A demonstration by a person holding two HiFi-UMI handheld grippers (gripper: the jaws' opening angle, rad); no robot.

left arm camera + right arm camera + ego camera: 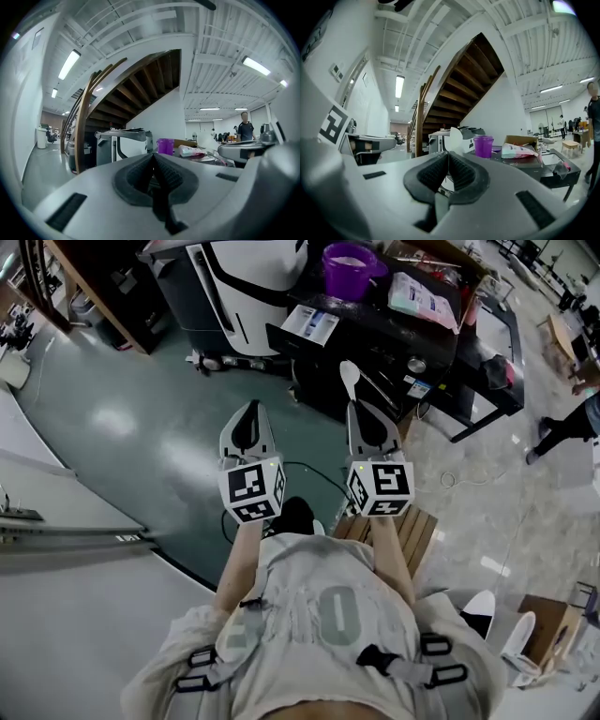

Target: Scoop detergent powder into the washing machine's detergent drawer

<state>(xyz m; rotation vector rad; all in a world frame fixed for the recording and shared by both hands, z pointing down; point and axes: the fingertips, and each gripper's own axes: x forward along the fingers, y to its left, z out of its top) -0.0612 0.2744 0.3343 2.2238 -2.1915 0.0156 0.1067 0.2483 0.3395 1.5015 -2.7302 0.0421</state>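
My right fingers [461, 176] clamp a likely light, stiff white plastic scoop [349, 377] by its handle; left fingers [169, 177] closed, empty.

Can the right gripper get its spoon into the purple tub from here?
Probably, but not without moving closer. The right gripper, shut on the white spoon, is well short of the purple tub; the way to it looks open.

A short-sleeved pale grey T-shirt [319, 601] carries large faded print on its front. Grey harness straps [202, 667] with black buckles cross the T-shirt on both sides. Past the T-shirt's hem is a black shoe [296, 514]. The left gripper [247, 413] and right gripper [360, 412] have light grey shells, dark ribbed pads [166, 174] and black-and-white marker cubes [251, 489].
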